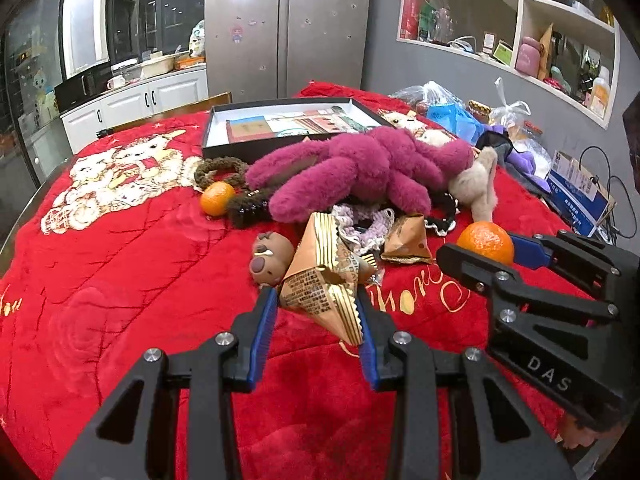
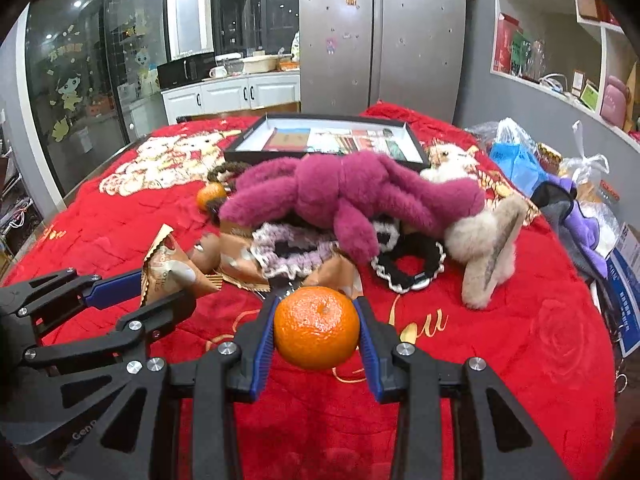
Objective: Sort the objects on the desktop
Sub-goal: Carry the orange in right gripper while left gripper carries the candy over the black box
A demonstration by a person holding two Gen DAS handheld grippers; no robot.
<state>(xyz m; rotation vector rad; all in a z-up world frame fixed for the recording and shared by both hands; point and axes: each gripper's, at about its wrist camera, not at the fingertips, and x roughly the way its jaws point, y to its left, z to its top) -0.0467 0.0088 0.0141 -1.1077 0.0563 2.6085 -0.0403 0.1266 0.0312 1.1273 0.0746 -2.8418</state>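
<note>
The left gripper (image 1: 318,312) is clamped on a gold snack packet (image 1: 320,276), lifted above the red blanket (image 1: 120,272) near the pile. To its right, the right gripper (image 2: 316,330) is clamped on an orange (image 2: 317,328). A second orange (image 1: 217,199) lies farther left beside the magenta plush toy (image 1: 360,168).

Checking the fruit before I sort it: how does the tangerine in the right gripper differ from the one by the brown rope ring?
The held tangerine is clamped in the right gripper, off the blanket; the far tangerine lies on the red blanket, untouched, against dark clutter beside the rope ring. Both are orange, round, unpeeled.
</note>
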